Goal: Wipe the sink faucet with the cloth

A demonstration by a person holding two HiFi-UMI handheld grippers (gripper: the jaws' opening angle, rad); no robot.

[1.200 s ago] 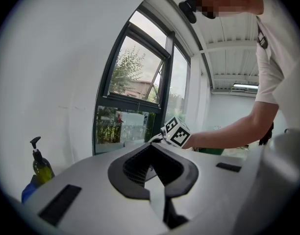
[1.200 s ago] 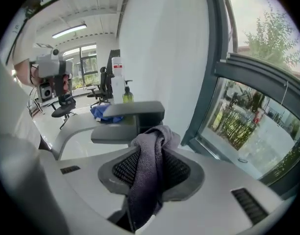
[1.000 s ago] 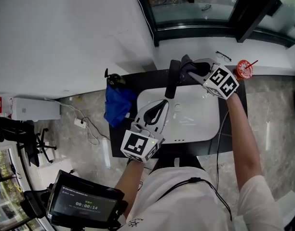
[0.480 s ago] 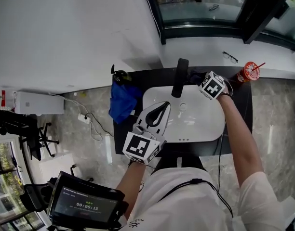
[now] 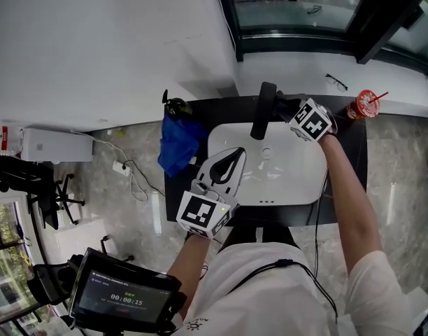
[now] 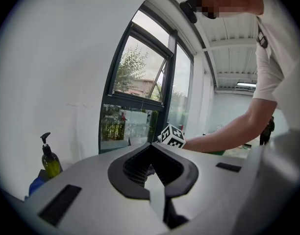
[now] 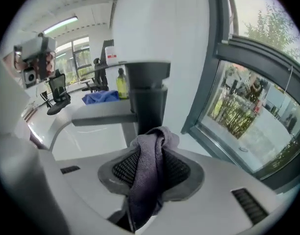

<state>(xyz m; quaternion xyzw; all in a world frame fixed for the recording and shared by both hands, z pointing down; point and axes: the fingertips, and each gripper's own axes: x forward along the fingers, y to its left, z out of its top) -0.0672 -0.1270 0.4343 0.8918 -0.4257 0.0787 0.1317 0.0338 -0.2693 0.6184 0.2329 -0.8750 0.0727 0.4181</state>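
Note:
A black faucet (image 5: 262, 110) rises at the back of the white sink (image 5: 291, 180). My right gripper (image 5: 292, 110) is just right of the faucet, shut on a bunched grey-purple cloth (image 5: 284, 105). In the right gripper view the cloth (image 7: 147, 180) hangs pinched between the pads and its top fold sits right in front of the dark faucet column (image 7: 148, 99); I cannot tell whether they touch. My left gripper (image 5: 239, 151) hovers over the sink's left part, fingers meeting at the tips with nothing in them. The left gripper view shows the same gripper (image 6: 151, 166) shut and empty.
On the black counter (image 5: 347, 152), a blue cloth (image 5: 177, 144) and a soap bottle (image 5: 176, 107) lie left of the sink. A red cup with a straw (image 5: 364, 103) and glasses (image 5: 336, 82) are at the back right. A window (image 5: 298, 5) runs behind.
My right gripper has sunk with the cloth from near the faucet's top to lower beside its column. The left gripper has stayed put.

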